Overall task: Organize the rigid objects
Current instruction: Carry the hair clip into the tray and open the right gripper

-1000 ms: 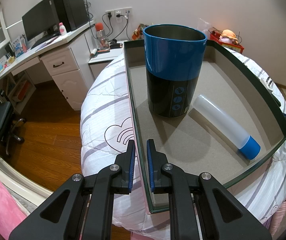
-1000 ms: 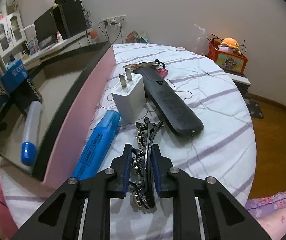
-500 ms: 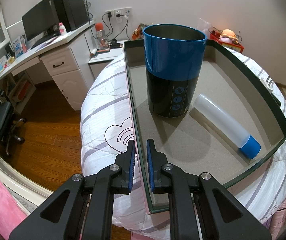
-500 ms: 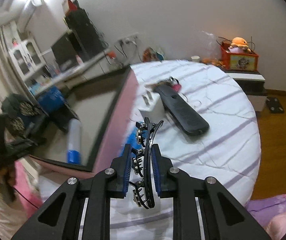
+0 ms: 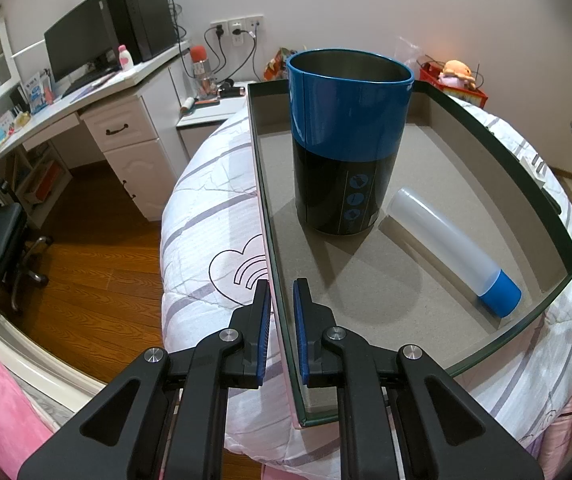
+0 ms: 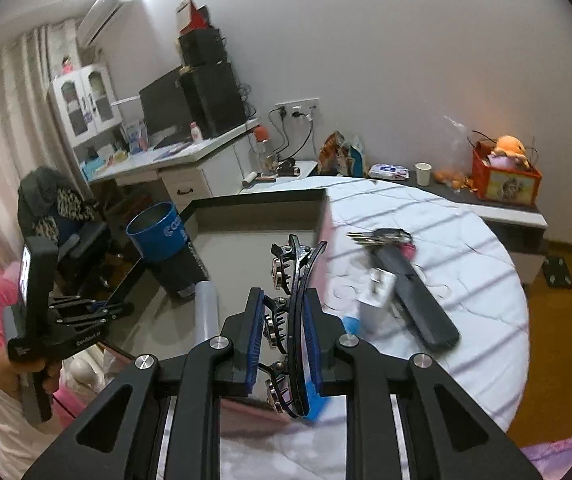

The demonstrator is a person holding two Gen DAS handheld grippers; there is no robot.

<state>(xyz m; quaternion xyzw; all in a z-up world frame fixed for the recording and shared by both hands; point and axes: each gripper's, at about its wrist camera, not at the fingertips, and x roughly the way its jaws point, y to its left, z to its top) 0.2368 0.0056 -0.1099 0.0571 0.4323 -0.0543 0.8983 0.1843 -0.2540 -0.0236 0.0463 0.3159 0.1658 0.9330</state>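
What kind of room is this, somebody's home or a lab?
Most likely a bedroom in a home: a bed with a heart-print quilt, a desk with a computer monitor, and a soft toy in a box.

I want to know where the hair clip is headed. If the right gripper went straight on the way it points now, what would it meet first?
Probably the floor of the open box. The right gripper, shut on the black hair clip, aims down over the box's near corner, between the clear tube and the pink side wall. Depth is unclear.
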